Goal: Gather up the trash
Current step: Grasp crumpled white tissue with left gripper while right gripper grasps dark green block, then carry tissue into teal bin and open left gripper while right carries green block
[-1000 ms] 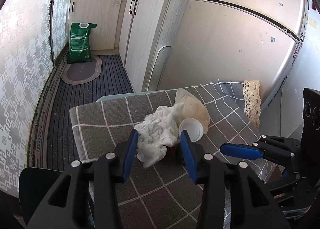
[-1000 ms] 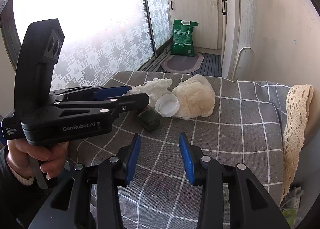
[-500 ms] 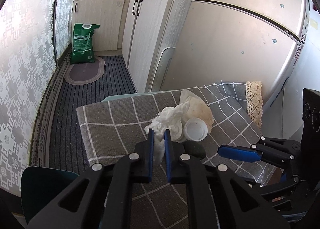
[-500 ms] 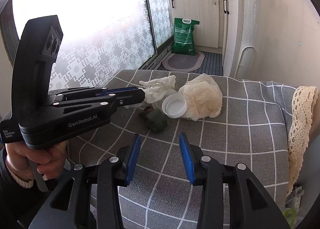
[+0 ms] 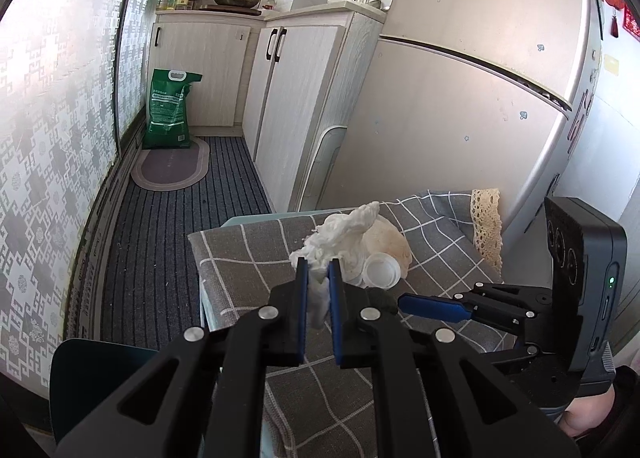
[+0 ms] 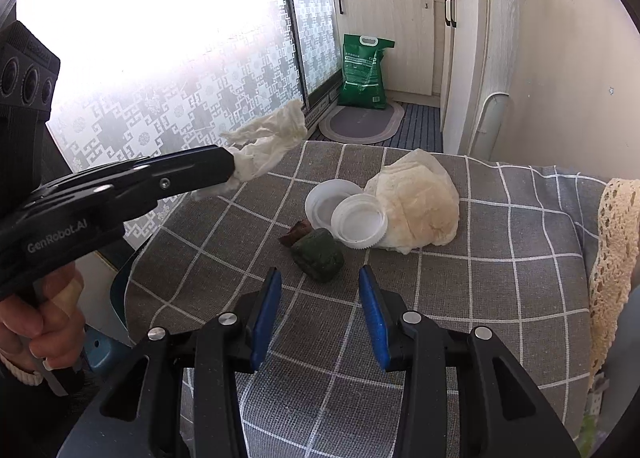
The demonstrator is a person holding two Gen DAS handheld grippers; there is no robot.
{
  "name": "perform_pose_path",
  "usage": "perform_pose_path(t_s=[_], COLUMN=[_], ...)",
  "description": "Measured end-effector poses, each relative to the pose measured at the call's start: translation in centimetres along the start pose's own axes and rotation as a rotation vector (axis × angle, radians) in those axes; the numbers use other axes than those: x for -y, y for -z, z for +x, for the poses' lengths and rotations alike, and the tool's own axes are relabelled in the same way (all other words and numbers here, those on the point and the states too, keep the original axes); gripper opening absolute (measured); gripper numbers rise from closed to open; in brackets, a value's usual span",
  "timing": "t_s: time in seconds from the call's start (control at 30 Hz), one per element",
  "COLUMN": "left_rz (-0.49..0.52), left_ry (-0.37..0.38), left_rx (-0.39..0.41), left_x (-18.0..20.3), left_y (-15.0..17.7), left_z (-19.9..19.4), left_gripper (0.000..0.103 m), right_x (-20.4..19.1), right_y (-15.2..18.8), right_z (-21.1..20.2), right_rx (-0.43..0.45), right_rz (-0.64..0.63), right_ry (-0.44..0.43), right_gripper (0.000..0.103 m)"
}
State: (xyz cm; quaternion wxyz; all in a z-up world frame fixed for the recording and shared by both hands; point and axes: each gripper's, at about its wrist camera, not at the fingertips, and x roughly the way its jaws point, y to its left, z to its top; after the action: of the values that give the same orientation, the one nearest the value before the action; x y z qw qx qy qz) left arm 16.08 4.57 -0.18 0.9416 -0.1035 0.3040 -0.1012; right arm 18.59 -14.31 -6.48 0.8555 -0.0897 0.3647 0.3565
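Observation:
My left gripper (image 5: 318, 270) is shut on a crumpled white tissue (image 5: 340, 234) and holds it lifted above the left part of the table; it also shows in the right wrist view (image 6: 268, 146). On the grey checked tablecloth (image 6: 480, 298) lie two white plastic lids (image 6: 360, 220), a stained crumpled napkin (image 6: 420, 204), a dark green lump (image 6: 318, 254) and a small brown scrap (image 6: 298, 230). My right gripper (image 6: 320, 290) is open and empty, just short of the green lump.
A teal bin rim (image 5: 92, 362) shows below the table's left edge. A refrigerator (image 5: 480, 98) and white cabinets (image 5: 288, 98) stand behind the table. A green bag (image 5: 170, 110) and oval mat (image 5: 172, 166) lie on the striped floor. Lace trim (image 6: 616, 258) hangs at the table's right.
My left gripper closed on the white tissue and lifted it up and left off the table, which uncovered a second lid and the brown scrap. My right gripper moved closer to the green lump.

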Motion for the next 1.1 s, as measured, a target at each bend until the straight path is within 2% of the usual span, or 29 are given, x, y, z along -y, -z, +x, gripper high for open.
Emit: perform_pose_path(t_s=[0.27, 0.5, 0.93, 1.1], left_rz=[-0.01, -0.009, -0.021, -0.039], left_ry=[-0.005, -0.017, -0.045, -0.069], left_rx=[0.022, 0.028, 0.049, 0.042], left_x=[-1.5, -2.5, -4.6, -6.0], left_y=[0.2, 0.7, 1.5, 2.3], left_z=[-1.6, -2.7, -5.1, -6.0], left_gripper=[0.011, 0.011, 0.011, 0.011], right_x=[-0.6, -1.4, -3.2, -4.6], right_y=[-0.6, -0.9, -1.8, -2.6], right_z=[0.9, 1.5, -0.2, -1.0], right_rx=[0.0, -0.004, 0.01, 0.028], right_rz=[-0.014, -0.036, -0.083, -0.1], right_ry=[0.038, 0.079, 0.124, 0.117], right_gripper=[0.039, 0.028, 0.027, 0.027])
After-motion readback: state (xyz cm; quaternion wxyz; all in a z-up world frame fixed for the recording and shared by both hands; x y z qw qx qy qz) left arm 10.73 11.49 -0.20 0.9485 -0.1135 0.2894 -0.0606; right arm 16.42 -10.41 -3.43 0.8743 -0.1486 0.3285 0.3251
